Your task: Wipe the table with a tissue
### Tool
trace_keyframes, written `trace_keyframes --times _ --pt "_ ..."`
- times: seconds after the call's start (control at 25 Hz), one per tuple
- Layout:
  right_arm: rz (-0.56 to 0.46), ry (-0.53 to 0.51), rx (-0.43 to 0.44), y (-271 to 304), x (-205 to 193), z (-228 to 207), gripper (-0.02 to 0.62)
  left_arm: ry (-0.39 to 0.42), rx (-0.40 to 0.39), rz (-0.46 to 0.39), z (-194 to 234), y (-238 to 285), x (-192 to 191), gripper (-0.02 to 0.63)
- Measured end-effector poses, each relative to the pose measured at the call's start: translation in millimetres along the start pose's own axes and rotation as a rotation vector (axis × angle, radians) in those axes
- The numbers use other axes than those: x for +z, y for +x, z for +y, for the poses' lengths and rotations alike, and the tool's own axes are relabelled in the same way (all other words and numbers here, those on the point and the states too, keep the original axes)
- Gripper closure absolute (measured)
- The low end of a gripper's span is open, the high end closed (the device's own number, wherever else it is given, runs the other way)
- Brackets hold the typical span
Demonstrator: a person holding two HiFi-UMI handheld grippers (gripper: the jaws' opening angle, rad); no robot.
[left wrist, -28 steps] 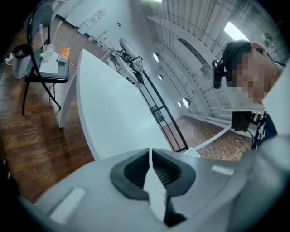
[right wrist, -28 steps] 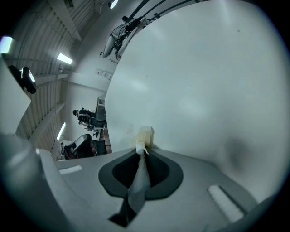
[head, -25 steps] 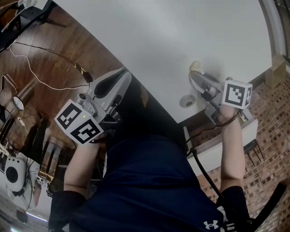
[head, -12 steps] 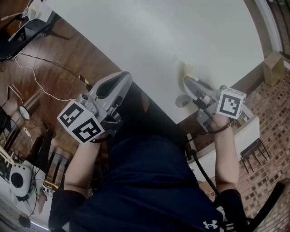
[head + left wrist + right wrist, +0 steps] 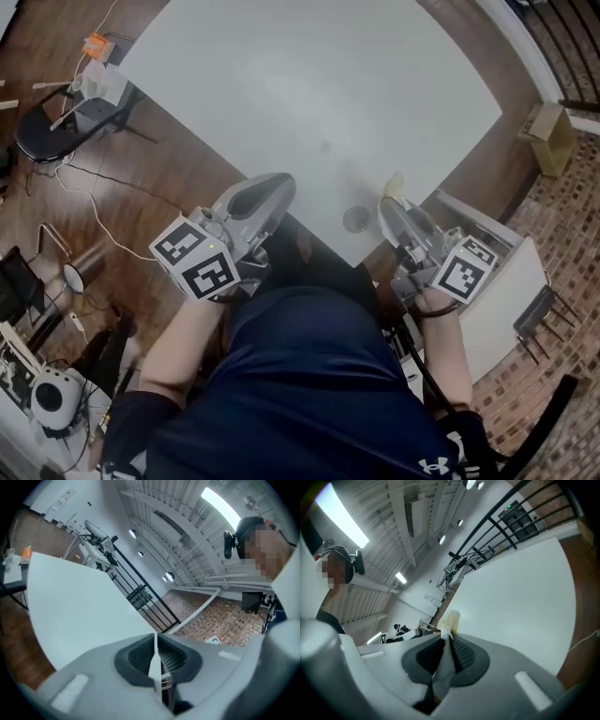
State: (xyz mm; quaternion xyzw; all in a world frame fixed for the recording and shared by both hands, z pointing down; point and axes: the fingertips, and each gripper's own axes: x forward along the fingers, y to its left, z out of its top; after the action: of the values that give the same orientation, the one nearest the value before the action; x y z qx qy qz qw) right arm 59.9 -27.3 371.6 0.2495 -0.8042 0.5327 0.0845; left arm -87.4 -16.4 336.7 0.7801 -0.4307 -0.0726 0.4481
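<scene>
The white table (image 5: 309, 94) fills the upper middle of the head view. My right gripper (image 5: 389, 194) is shut on a small cream tissue (image 5: 395, 182) and hangs at the table's near right edge; in the right gripper view the tissue (image 5: 449, 619) pokes out past the closed jaws, lifted off the table (image 5: 520, 597). My left gripper (image 5: 278, 183) sits at the table's near edge, shut with nothing between its jaws. In the left gripper view its jaws (image 5: 155, 641) meet in a thin line before the table (image 5: 75, 606).
A small grey round disc (image 5: 355, 219) lies on the table near its front edge between the grippers. A chair with small items (image 5: 80, 112) stands at the left, cables (image 5: 89, 211) cross the wooden floor, and a cardboard box (image 5: 548, 136) sits at the right.
The head view has swung so that much more of the table shows. My right gripper with the tissue has drawn back from the tabletop toward the near edge. The left gripper stays shut.
</scene>
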Motion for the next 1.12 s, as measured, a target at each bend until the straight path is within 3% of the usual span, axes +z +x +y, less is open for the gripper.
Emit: trace_keyframes --times 0.52,1.12 --pt "-0.317 -0.356 -0.002 -78 25 74 0.58 0.115 -0.135 0.024 -92 15 -26 0.588" --pt "-0.436 -0.531 -0.045 -105 35 115 0.58 0.198 -0.193 -0.02 -132 5 -18 0.588"
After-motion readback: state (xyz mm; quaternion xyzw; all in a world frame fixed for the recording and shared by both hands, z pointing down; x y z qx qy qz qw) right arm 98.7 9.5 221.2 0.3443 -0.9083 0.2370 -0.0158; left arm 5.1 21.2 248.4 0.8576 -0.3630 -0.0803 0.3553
